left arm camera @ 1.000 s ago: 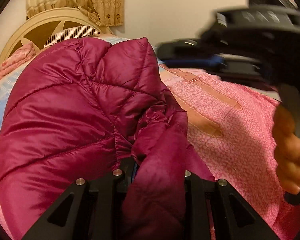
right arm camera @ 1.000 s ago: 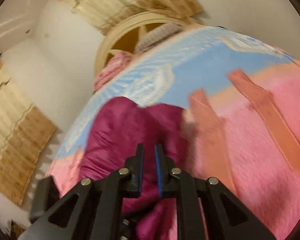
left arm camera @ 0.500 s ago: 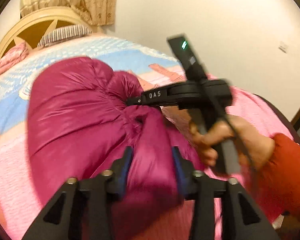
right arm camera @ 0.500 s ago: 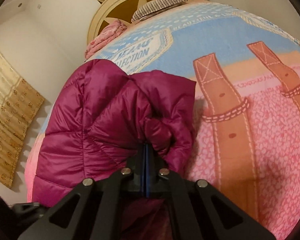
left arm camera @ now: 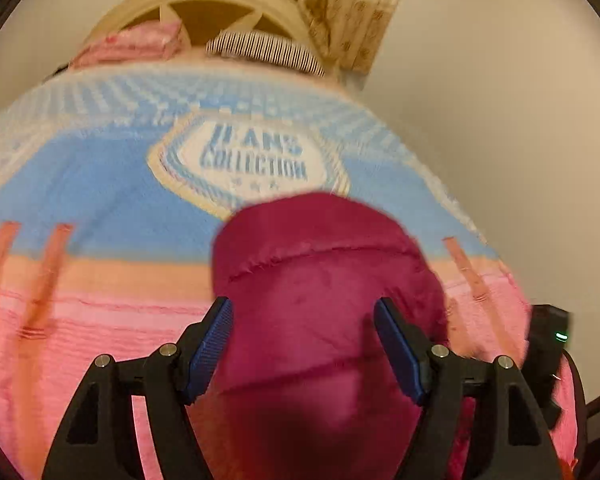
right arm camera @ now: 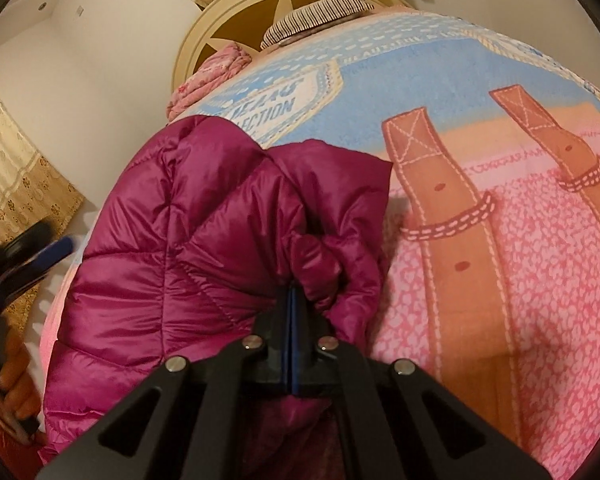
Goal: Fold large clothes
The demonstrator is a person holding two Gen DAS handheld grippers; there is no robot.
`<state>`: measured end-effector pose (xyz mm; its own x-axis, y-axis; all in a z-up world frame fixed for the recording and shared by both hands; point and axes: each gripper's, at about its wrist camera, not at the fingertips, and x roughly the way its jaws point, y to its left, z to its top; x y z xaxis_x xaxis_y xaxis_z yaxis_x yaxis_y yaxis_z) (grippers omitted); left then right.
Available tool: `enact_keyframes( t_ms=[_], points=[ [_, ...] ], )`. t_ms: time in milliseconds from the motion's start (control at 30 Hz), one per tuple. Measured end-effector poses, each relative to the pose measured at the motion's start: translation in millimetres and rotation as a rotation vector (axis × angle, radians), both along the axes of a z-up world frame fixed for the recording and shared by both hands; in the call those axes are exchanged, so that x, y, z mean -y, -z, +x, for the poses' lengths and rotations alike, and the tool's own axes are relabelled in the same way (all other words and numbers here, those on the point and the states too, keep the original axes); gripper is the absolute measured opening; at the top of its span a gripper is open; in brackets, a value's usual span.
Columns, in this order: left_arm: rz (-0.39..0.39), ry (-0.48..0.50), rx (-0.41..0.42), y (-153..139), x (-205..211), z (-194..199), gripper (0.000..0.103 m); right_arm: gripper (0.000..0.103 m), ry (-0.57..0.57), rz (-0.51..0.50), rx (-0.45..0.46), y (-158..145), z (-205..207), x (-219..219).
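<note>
A shiny magenta quilted jacket (right arm camera: 172, 248) lies bunched on the bed. My right gripper (right arm camera: 293, 290) is shut on a puckered fold of it near its right edge. In the left wrist view the jacket (left arm camera: 320, 280) shows blurred beyond my left gripper (left arm camera: 302, 308). The left gripper's jaws are opening wide, and its blue pads (left arm camera: 212, 340) stand clear of the cloth. From the right wrist view the left gripper (right arm camera: 40, 256) is a blur at the far left, held by a hand (right arm camera: 16, 384). Part of the right gripper's body (left arm camera: 548, 340), with a green light, shows at the right edge.
The blue and pink printed blanket (right arm camera: 500, 240) covers the bed. At its far end are a cream headboard (right arm camera: 236, 12), a striped pillow (right arm camera: 316, 12) and a folded pink cloth (right arm camera: 212, 76). Curtains (right arm camera: 16, 184) hang to the left, and plain wall lies behind.
My left gripper let go of the jacket fold, opened wide and swung away. My right gripper came down and shut on the jacket's fold.
</note>
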<state>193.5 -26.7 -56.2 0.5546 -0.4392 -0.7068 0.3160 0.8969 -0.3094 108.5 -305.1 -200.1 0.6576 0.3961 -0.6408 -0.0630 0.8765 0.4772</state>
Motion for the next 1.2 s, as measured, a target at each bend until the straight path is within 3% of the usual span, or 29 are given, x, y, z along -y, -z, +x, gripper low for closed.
enact_keyframes(
  t_ms=[67,167,333,467,500,567,667,767,833,900,967,1100,1167,1200],
  points=[
    [0.049,-0.019,-0.016,19.7,8.3,-1.3,0.073,0.000,0.001,0.001,0.001,-0.1,-0.1,0.6],
    [0.052,-0.047,-0.002,32.8,5.3,-7.0,0.078,0.000,0.002,0.016,0.003,1.0,-1.8,2.7],
    [0.084,-0.078,-0.032,55.6,4.4,-2.2,0.092,0.000,-0.003,0.057,0.000,4.2,-2.5,8.3],
    [0.183,-0.082,0.009,55.1,16.0,-9.3,0.092,0.000,0.000,0.089,-0.047,-0.3,0.0,17.2],
    [0.205,-0.085,0.025,54.1,18.8,-11.3,0.092,0.000,0.009,0.083,-0.068,-6.4,0.6,21.3],
    [0.219,-0.093,0.037,54.0,19.5,-13.4,0.092,0.014,0.029,0.049,-0.062,-29.7,-5.6,25.8],
    [0.254,-0.110,0.058,53.1,22.1,-17.8,0.092,0.014,0.057,0.002,0.024,-78.0,-22.0,25.2],
    [0.373,-0.140,0.133,49.4,36.4,-26.0,0.092,0.014,0.110,0.079,0.034,-110.0,-21.0,20.1],
    [0.482,-0.162,0.206,47.6,50.4,-32.9,0.092,0.014,0.149,0.204,0.017,-115.9,-11.2,14.6],
    [0.530,-0.168,0.236,49.3,55.8,-34.1,0.092,0.014,0.189,0.311,0.004,-112.7,2.0,5.7],
    [0.495,-0.162,0.216,50.3,48.6,-30.3,0.092,0.014,0.203,0.297,0.003,-103.1,16.1,-10.7],
    [0.321,-0.141,0.115,54.1,20.6,-19.9,0.092,0.014,0.263,0.089,-0.043,-64.0,22.3,-19.4],
    [0.269,-0.128,0.084,55.6,14.5,-16.3,0.093,0.002,0.269,0.063,-0.062,-45.7,18.3,-10.1],
    [0.256,-0.122,0.078,55.5,13.3,-16.6,0.093,0.000,0.268,0.053,-0.054,-38.8,15.8,-5.8]
  ],
)
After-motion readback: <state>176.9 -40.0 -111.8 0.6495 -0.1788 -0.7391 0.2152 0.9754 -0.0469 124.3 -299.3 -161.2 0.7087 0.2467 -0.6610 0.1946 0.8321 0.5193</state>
